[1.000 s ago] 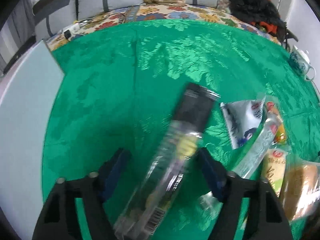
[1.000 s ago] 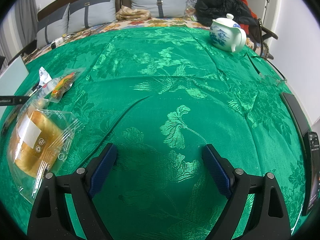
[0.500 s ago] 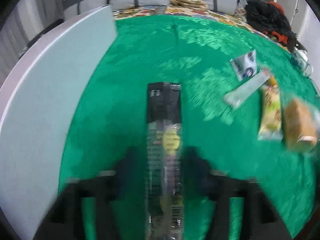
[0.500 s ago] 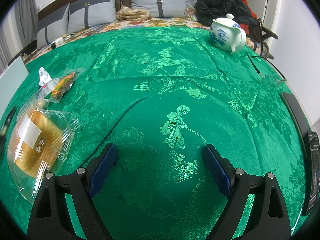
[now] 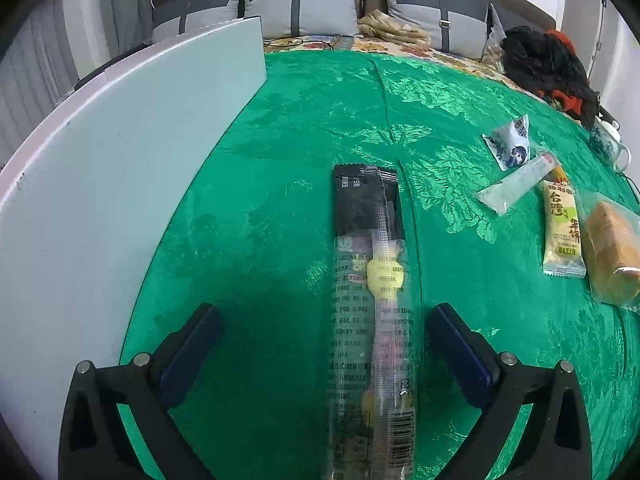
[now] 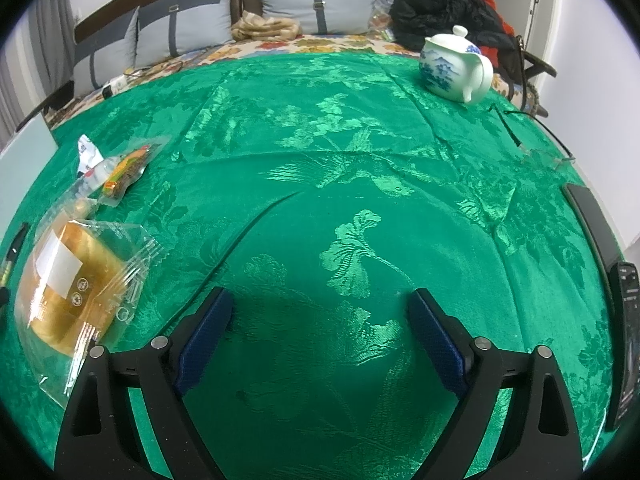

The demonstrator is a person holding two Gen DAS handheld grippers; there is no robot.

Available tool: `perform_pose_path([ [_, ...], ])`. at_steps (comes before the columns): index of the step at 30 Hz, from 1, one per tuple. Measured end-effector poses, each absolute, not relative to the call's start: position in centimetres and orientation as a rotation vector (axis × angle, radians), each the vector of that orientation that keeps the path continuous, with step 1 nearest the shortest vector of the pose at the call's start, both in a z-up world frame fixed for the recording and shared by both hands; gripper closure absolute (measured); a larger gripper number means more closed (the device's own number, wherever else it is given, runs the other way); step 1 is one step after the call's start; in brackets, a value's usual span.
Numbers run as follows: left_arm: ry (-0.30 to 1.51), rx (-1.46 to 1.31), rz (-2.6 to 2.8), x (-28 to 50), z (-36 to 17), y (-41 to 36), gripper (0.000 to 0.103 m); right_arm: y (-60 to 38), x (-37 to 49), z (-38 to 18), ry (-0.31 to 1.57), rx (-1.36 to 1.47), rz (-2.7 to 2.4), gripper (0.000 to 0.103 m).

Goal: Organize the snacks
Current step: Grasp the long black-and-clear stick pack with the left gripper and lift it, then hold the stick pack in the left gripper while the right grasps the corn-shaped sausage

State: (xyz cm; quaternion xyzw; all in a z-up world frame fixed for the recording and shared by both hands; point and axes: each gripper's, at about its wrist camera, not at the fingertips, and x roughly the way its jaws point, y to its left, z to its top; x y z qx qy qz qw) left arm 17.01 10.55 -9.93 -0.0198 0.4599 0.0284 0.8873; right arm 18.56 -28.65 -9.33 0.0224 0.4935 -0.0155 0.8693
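I read the tabletop [image 5: 304, 128] first: broad green cloth lies open beyond the long snack pack [image 5: 370, 280], with the pale board [image 5: 120, 168] at its left. Risk: the left claw [image 5: 320, 344] stands wide, touching nothing, so a closing stroke may skid the slick pack toward the other snacks [image 5: 560, 228] at its right. The right claw [image 6: 320, 320] gapes empty.

On the counter [image 5: 304, 128], a long snack stick [image 5: 370, 280] lies between the spread fingers of the left tool [image 5: 320, 336], a flat board [image 5: 120, 184] to its left. Right of it lie a small sachet [image 5: 510, 148], a slim packet [image 5: 516, 184], a cake bar [image 5: 562, 232] and wrapped bread [image 5: 610, 252]; a teapot [image 6: 456, 66] stands at the far right edge
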Motion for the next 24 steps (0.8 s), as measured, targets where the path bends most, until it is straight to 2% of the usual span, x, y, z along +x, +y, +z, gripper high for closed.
perform_pose_path([
  [4, 0.954, -0.043, 0.061, 16.9, -9.9, 10.5, 0.000, -29.3, 22.8, -8.0, 1.212, 0.036, 0.000, 0.014],
  [9, 0.953, -0.043, 0.062, 16.8, -10.0, 10.5, 0.000, -24.1, 28.8, -3.6, 1.276, 0.164, 0.159, 0.014],
  [13, 0.953, -0.043, 0.061, 16.8, -10.0, 10.5, 0.000, -15.8, 32.2, -5.5, 1.406, -0.033, 0.230, 0.017],
  [14, 0.953, -0.043, 0.061, 16.8, -10.0, 10.5, 0.000, -14.6, 32.6, -6.5, 1.430, -0.073, 0.216, 0.025],
  [15, 0.953, -0.043, 0.061, 16.8, -10.0, 10.5, 0.000, -13.9, 33.0, -7.3, 1.446, -0.080, 0.206, 0.042],
  [16, 0.953, -0.043, 0.061, 16.8, -10.0, 10.5, 0.000, -13.3, 33.4, -8.4, 1.472, -0.065, 0.193, 0.053],
  [17, 0.953, -0.043, 0.061, 16.8, -10.0, 10.5, 0.000, -13.1, 33.6, -8.9, 1.486, -0.045, 0.189, 0.058],
  [20, 0.953, -0.043, 0.061, 16.8, -10.0, 10.5, 0.000, -12.6, 34.1, -9.5, 1.438, -0.021, 0.135, 0.039],
  [22, 0.953, -0.044, 0.061, 16.9, -10.0, 10.5, 0.000, -12.2, 34.2, -10.3, 1.453, -0.019, 0.160, 0.040],
  [23, 0.953, -0.044, 0.061, 16.9, -10.0, 10.5, 0.000, -12.1, 34.1, -10.2, 1.423, -0.036, 0.165, 0.054],
  [24, 0.952, -0.044, 0.061, 16.9, -10.0, 10.5, 0.000, -12.1, 34.2, -10.1, 1.413, -0.042, 0.172, 0.063],
])
